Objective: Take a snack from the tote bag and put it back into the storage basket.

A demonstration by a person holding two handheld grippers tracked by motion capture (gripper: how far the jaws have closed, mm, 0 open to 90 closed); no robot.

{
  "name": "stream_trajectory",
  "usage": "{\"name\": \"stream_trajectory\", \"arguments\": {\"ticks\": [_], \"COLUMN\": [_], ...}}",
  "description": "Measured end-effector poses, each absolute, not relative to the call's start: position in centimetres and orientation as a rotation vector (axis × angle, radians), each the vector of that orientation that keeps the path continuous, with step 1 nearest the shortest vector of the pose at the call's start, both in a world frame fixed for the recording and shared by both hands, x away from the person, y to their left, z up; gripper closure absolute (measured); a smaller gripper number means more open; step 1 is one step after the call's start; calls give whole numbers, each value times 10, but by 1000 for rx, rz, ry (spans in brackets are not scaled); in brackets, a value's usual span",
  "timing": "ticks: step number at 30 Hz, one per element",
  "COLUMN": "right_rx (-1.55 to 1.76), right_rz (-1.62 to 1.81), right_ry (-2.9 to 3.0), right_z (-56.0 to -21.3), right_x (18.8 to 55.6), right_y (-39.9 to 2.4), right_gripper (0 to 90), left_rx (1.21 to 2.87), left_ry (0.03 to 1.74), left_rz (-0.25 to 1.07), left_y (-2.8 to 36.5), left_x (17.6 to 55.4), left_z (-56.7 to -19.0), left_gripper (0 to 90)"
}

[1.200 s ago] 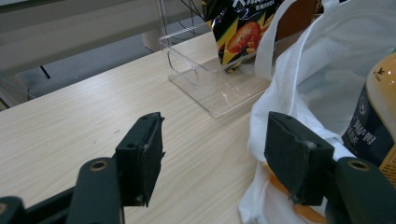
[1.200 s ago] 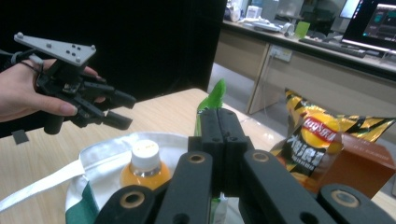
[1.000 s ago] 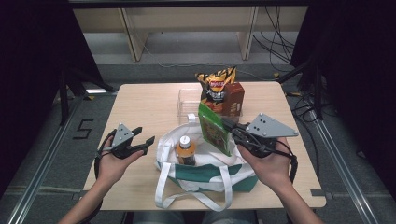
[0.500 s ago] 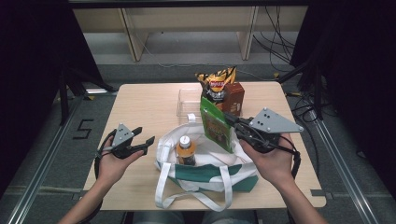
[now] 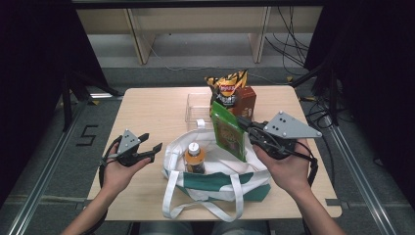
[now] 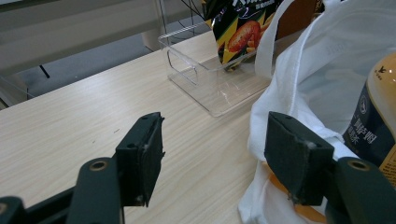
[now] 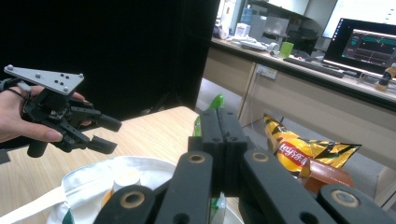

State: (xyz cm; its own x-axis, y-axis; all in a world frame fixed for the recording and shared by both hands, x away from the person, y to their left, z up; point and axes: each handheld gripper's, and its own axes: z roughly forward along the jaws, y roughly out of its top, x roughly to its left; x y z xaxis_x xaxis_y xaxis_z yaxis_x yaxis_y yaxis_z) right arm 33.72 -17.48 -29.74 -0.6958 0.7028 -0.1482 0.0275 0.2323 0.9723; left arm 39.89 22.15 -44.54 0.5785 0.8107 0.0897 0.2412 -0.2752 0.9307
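Pale wood bench (image 5: 156,112) under dark surroundings, seen from the high view: a white-and-green tote bag (image 5: 215,178) lies open at the near edge with an orange-capped bottle (image 5: 195,157) standing inside. The right gripper (image 5: 244,128) holds a green pouch (image 5: 228,131) pinched by its edge, upright above the bag's mouth. The left gripper (image 5: 149,147) hovers just beside the bag, jaws wide and empty. Behind, a clear plastic bin (image 5: 198,104) sits near a chip bag (image 5: 226,88) and a brown box (image 5: 244,99).

Left gripper view: open pads flank bare bench and the tote's white cloth; the bottle's label shows at right, and the chip bag seems to rest in the clear bin (hard to be sure through the wall).

Right gripper view: jaws clamped together on the pouch's green edge (image 7: 215,103).

Risk: the pouch may catch the bottle or the slack rim and land outside the bag.
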Motion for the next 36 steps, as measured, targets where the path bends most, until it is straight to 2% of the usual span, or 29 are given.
{"name": "stream_trajectory", "arguments": {"ticks": [14,36], "right_rx": [711,637], "right_rz": [1508,1486], "right_ry": [1955,1881], "right_z": [-298,-272], "right_x": [338,358], "right_y": [-176,-179], "right_gripper": [900,900], "left_rx": [1805,1809], "left_ry": [863,861], "left_rz": [710,711], "left_y": [221,223], "left_x": [399,400], "left_z": [-445,-446], "left_gripper": [369,369]}}
